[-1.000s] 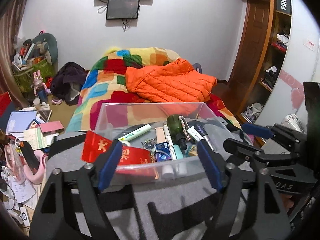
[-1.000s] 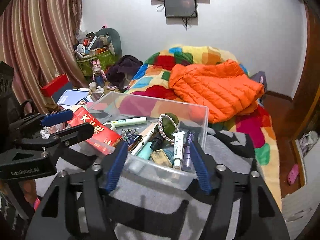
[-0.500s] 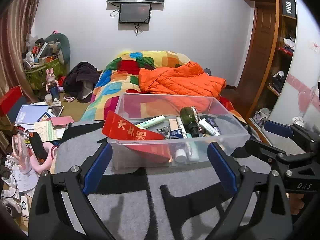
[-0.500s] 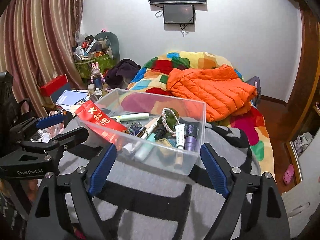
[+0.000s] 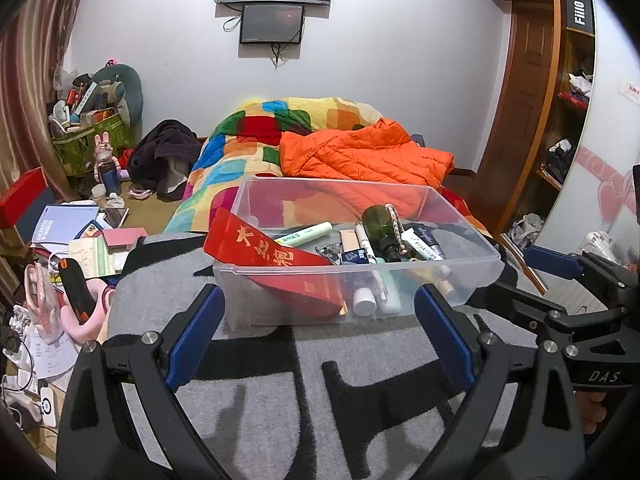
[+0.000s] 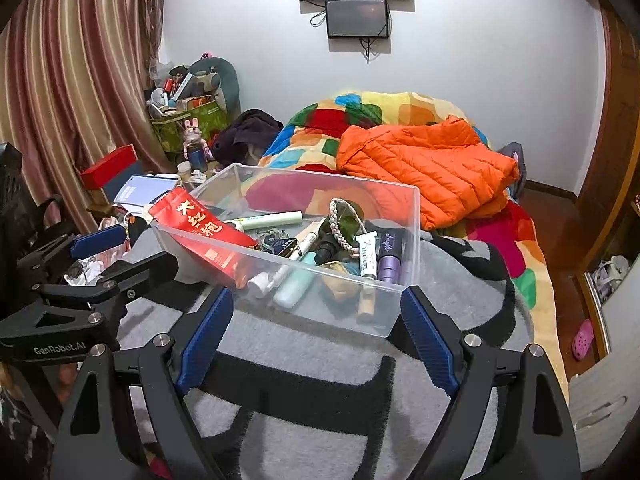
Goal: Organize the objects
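On the grey-and-black blanket [image 5: 248, 392] at the foot of the bed sits my clear plastic bin [image 5: 472, 258], just beyond both sets of fingers. My left gripper [image 5: 318, 332] stands wide open and empty, and so does my right gripper [image 6: 316, 334]. From the left, the red pouch [image 5: 256, 252] leans over the rim, soft and crushable; then a pale green tube [image 5: 306, 234], a dark green glass bottle [image 5: 378, 224], fragile and slick, and a purple tube [image 6: 390, 254]. I judge the thin bin light but flexible, best held by opposite rims.
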The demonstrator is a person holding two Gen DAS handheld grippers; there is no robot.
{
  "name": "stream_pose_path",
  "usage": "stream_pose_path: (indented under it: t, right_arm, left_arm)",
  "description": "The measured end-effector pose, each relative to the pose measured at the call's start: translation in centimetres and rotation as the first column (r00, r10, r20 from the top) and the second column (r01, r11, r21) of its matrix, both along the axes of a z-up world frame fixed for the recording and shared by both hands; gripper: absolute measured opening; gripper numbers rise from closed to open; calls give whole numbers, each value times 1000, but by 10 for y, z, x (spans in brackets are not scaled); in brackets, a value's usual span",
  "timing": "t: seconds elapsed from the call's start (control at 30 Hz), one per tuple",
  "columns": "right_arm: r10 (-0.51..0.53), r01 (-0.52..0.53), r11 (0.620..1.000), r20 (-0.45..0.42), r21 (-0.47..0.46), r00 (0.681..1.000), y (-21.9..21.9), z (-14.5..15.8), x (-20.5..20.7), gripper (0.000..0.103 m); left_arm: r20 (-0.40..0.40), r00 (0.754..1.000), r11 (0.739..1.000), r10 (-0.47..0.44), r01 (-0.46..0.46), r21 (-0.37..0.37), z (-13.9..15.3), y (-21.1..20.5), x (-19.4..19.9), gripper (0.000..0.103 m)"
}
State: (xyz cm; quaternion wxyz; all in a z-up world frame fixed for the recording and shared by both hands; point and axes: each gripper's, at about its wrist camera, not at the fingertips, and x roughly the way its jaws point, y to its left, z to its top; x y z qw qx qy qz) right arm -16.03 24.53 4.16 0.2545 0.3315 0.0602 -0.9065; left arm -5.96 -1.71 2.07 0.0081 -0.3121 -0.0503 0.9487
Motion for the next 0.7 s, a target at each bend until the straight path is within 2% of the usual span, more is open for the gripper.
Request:
stream_pose_path:
  t: [0.7]
  right_arm:
    - [-4, 4, 1000, 4, -11, 1000, 2, 0, 1, 84]
  left_arm:
    - [2, 1000, 1000, -1, 1, -10, 1, 2, -2, 97]
